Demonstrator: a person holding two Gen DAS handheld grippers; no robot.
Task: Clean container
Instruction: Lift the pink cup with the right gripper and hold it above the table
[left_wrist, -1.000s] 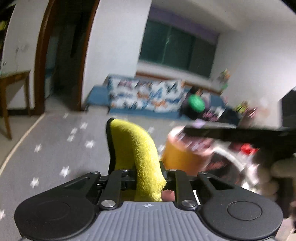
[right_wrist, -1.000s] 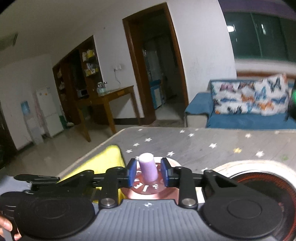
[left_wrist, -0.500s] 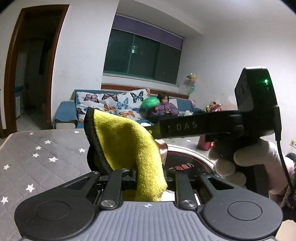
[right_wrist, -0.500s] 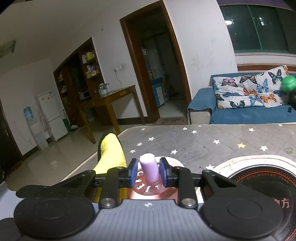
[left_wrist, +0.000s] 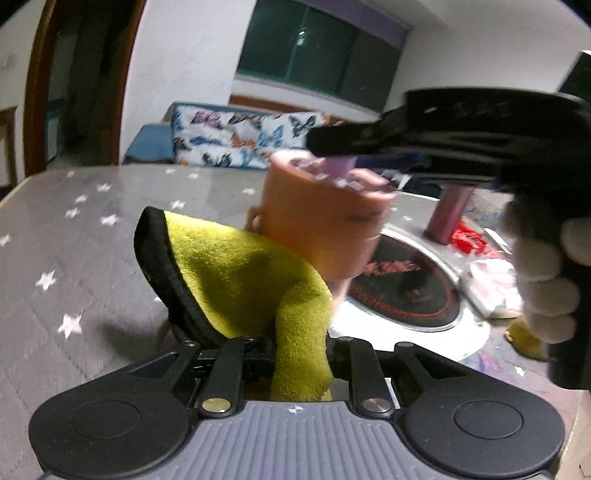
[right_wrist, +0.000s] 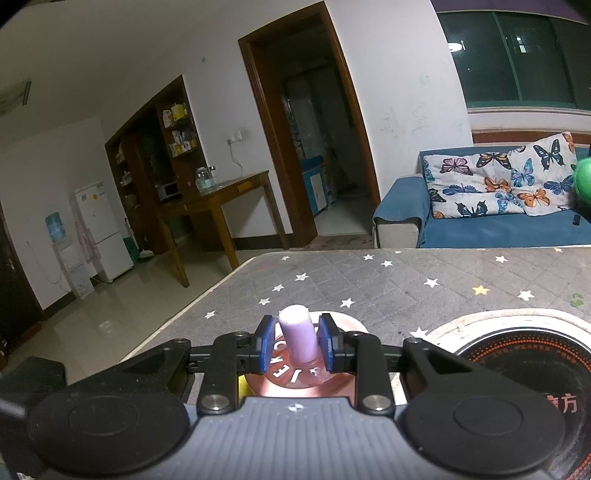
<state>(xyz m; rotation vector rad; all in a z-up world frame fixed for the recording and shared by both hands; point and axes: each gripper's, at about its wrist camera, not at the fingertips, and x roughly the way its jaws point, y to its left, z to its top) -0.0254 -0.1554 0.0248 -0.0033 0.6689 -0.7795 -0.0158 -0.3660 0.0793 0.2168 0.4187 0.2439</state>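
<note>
Mostly blurred: pink container (left_wrist: 325, 221) (purple knob (right_wrist: 298, 334) in right fingers (right_wrist: 327, 345)), left fingers hidden clamping yellow cloth (left_wrist: 240, 273).

Both wrist views look close along their fingers, sharing the starred table (right_wrist: 406, 280) and sofa (left_wrist: 236, 136).

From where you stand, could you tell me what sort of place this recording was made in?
Most likely a home living room: a blue sofa with butterfly cushions, a white fridge beside a water dispenser, and a wooden side table.
</note>
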